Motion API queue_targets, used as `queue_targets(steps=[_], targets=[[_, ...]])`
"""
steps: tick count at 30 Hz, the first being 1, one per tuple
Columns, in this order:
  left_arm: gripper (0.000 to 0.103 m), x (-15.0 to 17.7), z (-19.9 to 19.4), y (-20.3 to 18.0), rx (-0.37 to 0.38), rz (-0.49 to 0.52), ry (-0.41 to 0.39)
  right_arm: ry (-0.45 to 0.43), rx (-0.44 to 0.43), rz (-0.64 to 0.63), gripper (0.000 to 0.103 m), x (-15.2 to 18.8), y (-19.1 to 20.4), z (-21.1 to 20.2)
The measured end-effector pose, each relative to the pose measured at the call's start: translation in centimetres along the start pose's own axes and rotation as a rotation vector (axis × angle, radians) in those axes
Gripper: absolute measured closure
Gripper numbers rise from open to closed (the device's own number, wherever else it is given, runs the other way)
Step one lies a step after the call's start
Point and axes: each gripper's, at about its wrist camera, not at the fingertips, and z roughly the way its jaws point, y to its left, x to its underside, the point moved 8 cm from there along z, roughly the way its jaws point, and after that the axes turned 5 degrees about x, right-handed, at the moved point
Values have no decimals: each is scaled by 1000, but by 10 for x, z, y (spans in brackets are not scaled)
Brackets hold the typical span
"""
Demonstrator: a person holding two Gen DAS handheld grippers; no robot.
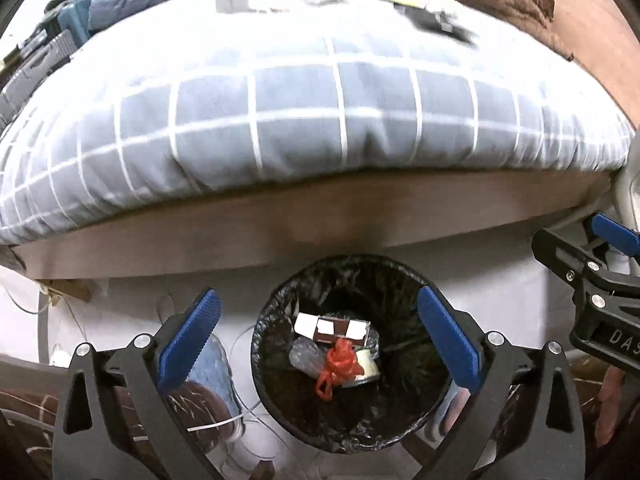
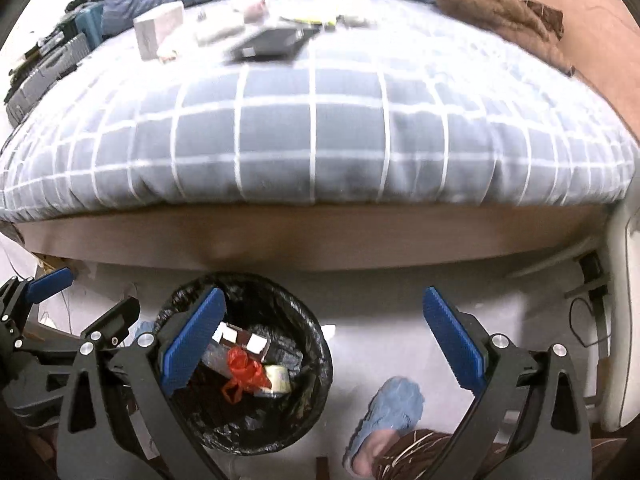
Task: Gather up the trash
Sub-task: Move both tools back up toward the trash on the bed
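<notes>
While bin [image 1: 352,432] centres left view, slipper [image 2: 390,408] right

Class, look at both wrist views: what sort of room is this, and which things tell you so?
Most likely a bedroom. A bed with a checked grey-blue duvet on a wooden frame fills the view, and a small lined bin stands on the floor beside it.

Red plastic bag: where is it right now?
The red plastic bag lies inside the black-lined trash bin on the floor below the bed edge, beside a tape roll and under a brown-and-white box.
</notes>
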Motion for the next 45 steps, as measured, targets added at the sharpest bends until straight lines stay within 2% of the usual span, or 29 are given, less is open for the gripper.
queue_targets(steps=[9,21,31,36,41,45], targets=[[6,-20,-33,1,-3,21,-75,-79,-4,17,8,-23,-1,-27],[6,-49,-72,19,-21,2,-174,-179,10,16,8,-53,1,-58],[6,-86,-99,44,-60,-31,-272,-339,27,-9,8,-94,12,-98],[6,-110,-95,59,-56,-71,-290,-333,14,-5,8,-111,17,-91],[6,-146,-81,68,-96,-62,-312,-287,-14,17,8,-130,18,-70],[6,-174,-67,75,-95,-69,-316,-253,-8,3,10,-143,23,-50]])
